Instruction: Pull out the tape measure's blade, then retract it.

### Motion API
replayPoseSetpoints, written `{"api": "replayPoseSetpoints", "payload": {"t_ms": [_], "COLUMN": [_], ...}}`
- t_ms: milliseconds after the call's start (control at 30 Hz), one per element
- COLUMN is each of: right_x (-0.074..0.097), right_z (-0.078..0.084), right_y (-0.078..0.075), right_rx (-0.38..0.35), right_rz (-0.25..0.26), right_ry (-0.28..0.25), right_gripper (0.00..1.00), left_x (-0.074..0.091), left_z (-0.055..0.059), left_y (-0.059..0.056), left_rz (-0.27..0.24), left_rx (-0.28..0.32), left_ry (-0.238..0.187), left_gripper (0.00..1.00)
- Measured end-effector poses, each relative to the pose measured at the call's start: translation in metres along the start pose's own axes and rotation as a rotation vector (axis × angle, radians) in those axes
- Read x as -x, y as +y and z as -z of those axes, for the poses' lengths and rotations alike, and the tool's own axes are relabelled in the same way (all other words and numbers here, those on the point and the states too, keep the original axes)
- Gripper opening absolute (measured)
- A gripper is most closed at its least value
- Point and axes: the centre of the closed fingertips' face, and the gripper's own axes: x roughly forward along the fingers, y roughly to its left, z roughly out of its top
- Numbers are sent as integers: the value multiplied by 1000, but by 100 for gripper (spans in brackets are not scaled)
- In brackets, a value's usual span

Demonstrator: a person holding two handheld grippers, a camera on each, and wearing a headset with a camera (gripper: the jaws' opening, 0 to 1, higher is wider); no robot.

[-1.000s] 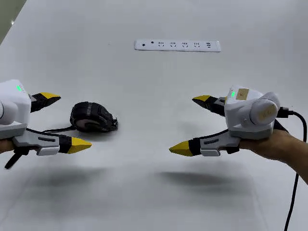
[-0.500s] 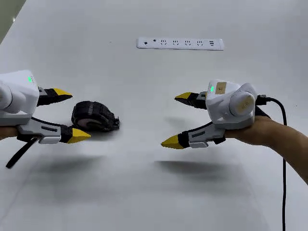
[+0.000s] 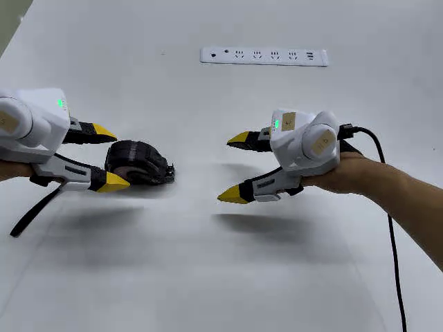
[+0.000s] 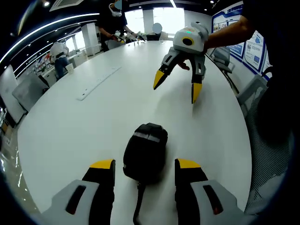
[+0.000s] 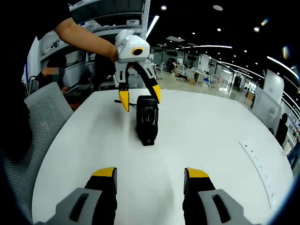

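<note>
Head view: the tape measure (image 3: 137,162) lies on the tabletop (image 3: 208,277), well in from its left edge, with bare surface toward the right. The left gripper (image 3: 112,158) gapes wide astride it; contact is unclear. The right gripper (image 3: 232,168), equally spread, holds nothing and is well apart.

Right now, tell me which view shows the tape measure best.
The left gripper view: the tape measure lies close and large between the open jaws of the left hand-held gripper. The head view shows it smaller, from the side. The right gripper view shows it farther off, end-on.
</note>
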Motion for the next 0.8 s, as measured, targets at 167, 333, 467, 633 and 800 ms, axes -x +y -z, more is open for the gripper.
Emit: {"api": "replayPoseSetpoints", "payload": {"t_ms": [167, 333, 467, 633, 800], "right_x": [-11, -22, -30, -40, -48], "right_z": [-3, -6, -8, -13, -18], "right_y": [-1, -1, 0, -1, -3], "right_rx": [31, 59, 75, 82, 72], "right_rz": [-23, -50, -66, -81, -85], "right_ry": [7, 7, 13, 13, 7], "right_gripper": [50, 45, 39, 33, 28], "left_x": [-2, -5, -6, -11, -12], "left_z": [1, 3, 5, 8, 10], "left_y": [2, 3, 0, 1, 2], "left_rz": [23, 46, 71, 72, 75], "left_rx": [-31, -59, -82, -117, -137], "left_ry": [27, 56, 75, 98, 108], "left_gripper": [42, 38, 31, 28, 27]}}
